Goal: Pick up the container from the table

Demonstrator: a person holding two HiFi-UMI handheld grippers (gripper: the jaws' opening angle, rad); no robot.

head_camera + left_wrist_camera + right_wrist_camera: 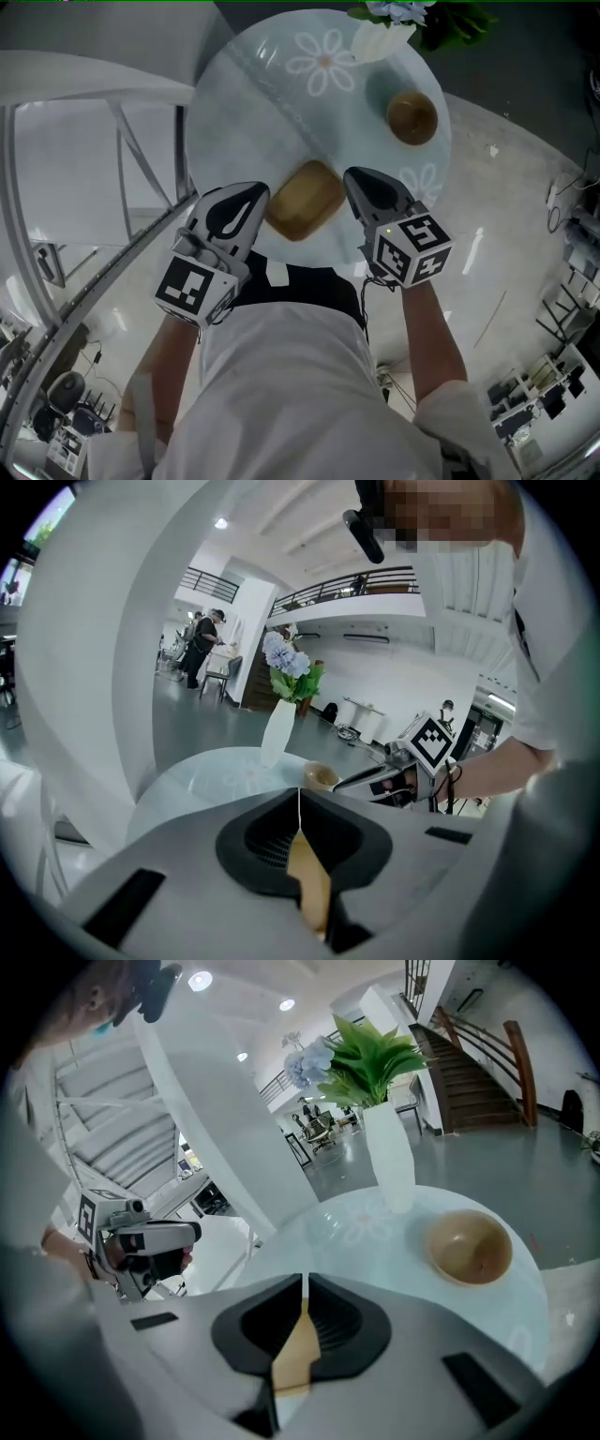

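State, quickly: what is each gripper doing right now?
Left gripper: closed on the container, at its left edge.
Right gripper: closed on the container, at its right edge.

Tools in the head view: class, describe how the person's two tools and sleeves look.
The left tool and right tool have pale grey shells tapering to points, with black inner pads. Each carries a white cube with black square markers. The person wears a white short-sleeved shirt.
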